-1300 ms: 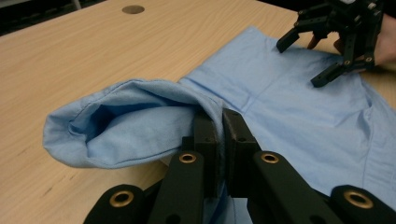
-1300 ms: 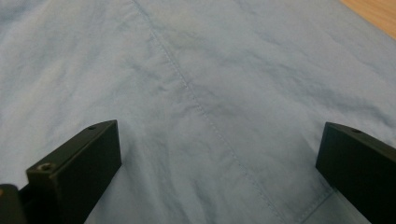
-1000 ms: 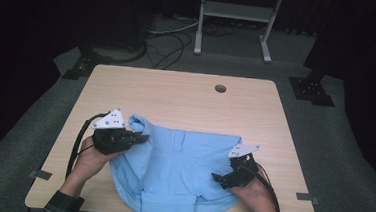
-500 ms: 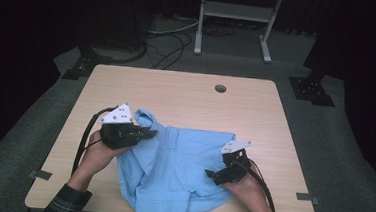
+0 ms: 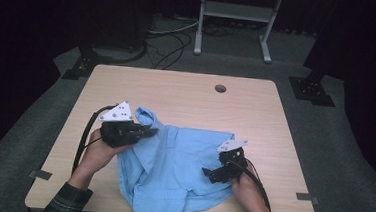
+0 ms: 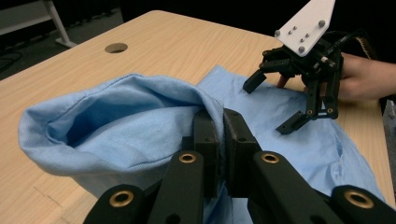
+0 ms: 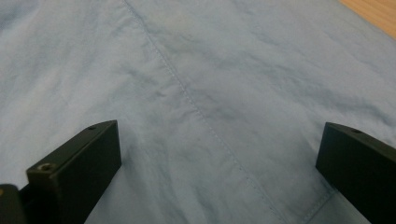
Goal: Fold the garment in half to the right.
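- Shirt (image 5: 176, 170) of light blue woven cloth lies spread and rumpled on the near half of the worktop (image 5: 187, 93), its collar end toward the person's left and its hem toward the near edge.
- Its cloth is thin and soft, with a fine weave, shallow creases and a stitched seam (image 7: 187, 98) running slantwise across the right gripper view.
- One fold of the shirt (image 6: 126, 121) is lifted off the wood into a hollow, rounded pouch.
- The left gripper (image 5: 146, 131) has its jaws pressed together on that raised fold, with cloth pinched between the two flat black pads.
- The right gripper (image 5: 211, 174) hovers just above the flat part of the shirt with its jaws spread wide and nothing between them; in its own view blue cloth lies under the gap.
- Both grippers are black, angular and jointed, with brass-coloured pivots, and each carries a pale three-cornered plate.
- A hand (image 5: 97, 152) in a plaid sleeve holds the left gripper.
- The worktop is pale wood-grain board with rounded corners and a round cable hole (image 5: 220, 88) near the far edge.
- Grey carpet (image 5: 349, 142) surrounds it; a white metal stand (image 5: 234, 19) and loose cables (image 5: 168, 42) sit beyond, in a dark room.
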Demonstrator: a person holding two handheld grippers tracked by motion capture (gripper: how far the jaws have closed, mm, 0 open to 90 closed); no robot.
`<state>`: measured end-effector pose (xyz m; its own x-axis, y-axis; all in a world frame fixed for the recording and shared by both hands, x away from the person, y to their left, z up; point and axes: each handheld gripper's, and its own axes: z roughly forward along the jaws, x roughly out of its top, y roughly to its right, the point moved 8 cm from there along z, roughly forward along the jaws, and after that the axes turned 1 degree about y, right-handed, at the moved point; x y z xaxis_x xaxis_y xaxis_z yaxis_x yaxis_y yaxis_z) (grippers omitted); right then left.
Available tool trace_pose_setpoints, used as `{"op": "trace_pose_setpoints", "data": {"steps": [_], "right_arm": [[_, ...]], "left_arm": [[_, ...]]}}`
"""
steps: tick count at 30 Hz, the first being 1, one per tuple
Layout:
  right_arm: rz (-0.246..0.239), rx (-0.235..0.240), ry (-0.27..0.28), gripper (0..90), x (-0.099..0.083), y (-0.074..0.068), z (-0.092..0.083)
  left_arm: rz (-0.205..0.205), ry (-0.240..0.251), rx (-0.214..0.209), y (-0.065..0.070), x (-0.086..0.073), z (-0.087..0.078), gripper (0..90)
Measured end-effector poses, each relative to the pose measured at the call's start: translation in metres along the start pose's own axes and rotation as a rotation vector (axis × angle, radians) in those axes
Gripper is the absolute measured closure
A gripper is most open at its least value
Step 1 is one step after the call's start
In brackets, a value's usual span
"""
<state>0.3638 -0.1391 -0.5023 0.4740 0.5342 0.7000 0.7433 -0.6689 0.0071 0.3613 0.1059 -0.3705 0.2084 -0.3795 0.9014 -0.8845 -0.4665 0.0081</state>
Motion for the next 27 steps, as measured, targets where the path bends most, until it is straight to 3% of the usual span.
{"op": "trace_pose_setpoints", "data": {"steps": [12,16,27], "right_arm": [[-0.006,0.014,0.002,0.0,0.013,-0.01,0.013],[-0.005,0.016,-0.001,0.0,0.021,-0.015,0.02],[-0.02,0.029,0.006,0.0,0.041,-0.031,0.04]], "left_arm": [[0.025,0.03,-0.019,0.005,0.023,0.006,85.6],[0.048,0.025,-0.028,0.007,0.034,0.013,85.6],[0.032,0.044,-0.074,0.013,0.048,0.043,85.6]]}}
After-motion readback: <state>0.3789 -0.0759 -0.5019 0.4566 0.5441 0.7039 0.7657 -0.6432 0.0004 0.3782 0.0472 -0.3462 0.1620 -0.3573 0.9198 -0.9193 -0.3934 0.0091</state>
